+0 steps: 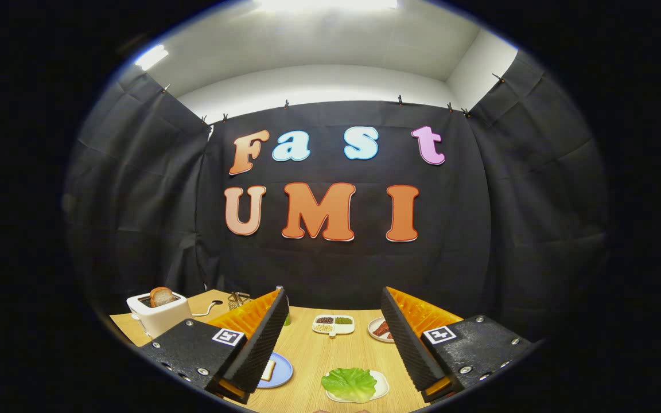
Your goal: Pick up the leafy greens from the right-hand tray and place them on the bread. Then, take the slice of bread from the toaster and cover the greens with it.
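claw point(335, 344) wide open | empty | above leafy greens point(349, 383)

Lit brightly from ceiling panels point(327, 4) overhead, blown out to glare. Strong fisheye bending toward the edges. Sharp at the desk point(336, 353); dim along the dark cloth walls point(135, 201), soft shadows.

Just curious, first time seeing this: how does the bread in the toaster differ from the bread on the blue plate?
The toaster bread stands upright in the white toaster, browned; the plate bread lies flat on the blue plate, paler, partly hidden by a finger of the open hand-held gripper. Both are slices.
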### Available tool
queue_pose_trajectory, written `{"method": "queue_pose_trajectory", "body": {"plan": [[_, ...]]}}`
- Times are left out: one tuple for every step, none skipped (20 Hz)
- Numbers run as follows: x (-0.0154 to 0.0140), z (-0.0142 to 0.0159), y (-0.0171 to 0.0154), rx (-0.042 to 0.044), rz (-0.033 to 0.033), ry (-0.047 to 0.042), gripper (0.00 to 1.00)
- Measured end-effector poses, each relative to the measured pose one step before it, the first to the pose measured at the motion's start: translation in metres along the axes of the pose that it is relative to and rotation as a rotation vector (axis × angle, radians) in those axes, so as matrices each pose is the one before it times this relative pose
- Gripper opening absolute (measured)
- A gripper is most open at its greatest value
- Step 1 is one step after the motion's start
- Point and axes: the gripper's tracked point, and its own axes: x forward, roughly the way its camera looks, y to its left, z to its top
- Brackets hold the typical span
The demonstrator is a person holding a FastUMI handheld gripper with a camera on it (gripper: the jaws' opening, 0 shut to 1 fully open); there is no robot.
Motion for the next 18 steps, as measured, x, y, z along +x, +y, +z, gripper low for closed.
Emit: {"method": "queue_pose_trajectory", "body": {"plan": [[0.00125,0.00045,0.00095,0.01036,0.00527,-0.00174,0.98],[0.00041,-0.00217,0.00053,0.0054,0.00247,0.00157,0.98],[0.0003,-0.00065,0.00131,-0.00276,0.00332,0.00138,0.97],[0.00038,-0.00109,0.00032,-0.0057,-0.00037,0.00158,0.98],[-0.00033,0.00096,0.00057,-0.00756,0.00421,-0.00097,0.98],[-0.00212,0.00019,0.00112,-0.00586,0.00366,-0.00283,0.97],[-0.00016,0.00179,-0.00045,-0.00382,0.00389,-0.00735,0.98],[-0.00061,0.00237,-0.00118,-0.00194,-0.00165,-0.00666,0.98],[-0.0004,0.00251,-0.00161,0.00015,-0.0036,-0.0055,0.98],[0.0006,0.00023,-0.00057,0.00298,-0.00433,-0.00175,0.98],[-0.00051,0.00113,0.00067,0.0041,0.00116,-0.00118,0.97],[0.00099,-0.00037,0.00235,0.0014,0.00453,-0.00005,0.98],[-0.00003,-0.00039,0.001,-0.00149,0.0042,0.00147,0.98],[-0.00151,-0.001,0.00093,-0.00592,0.00643,0.00048,0.98],[0.00004,-0.0014,-0.00128,-0.00507,-0.00106,0.00294,0.97],[0.00095,-0.00243,-0.00139,-0.00489,-0.00147,0.00667,0.98],[0.00069,-0.00231,-0.00086,-0.00382,-0.00045,0.00517,0.98],[0.00165,-0.0027,-0.0013,-0.0048,0.00084,0.00595,0.98]]}}
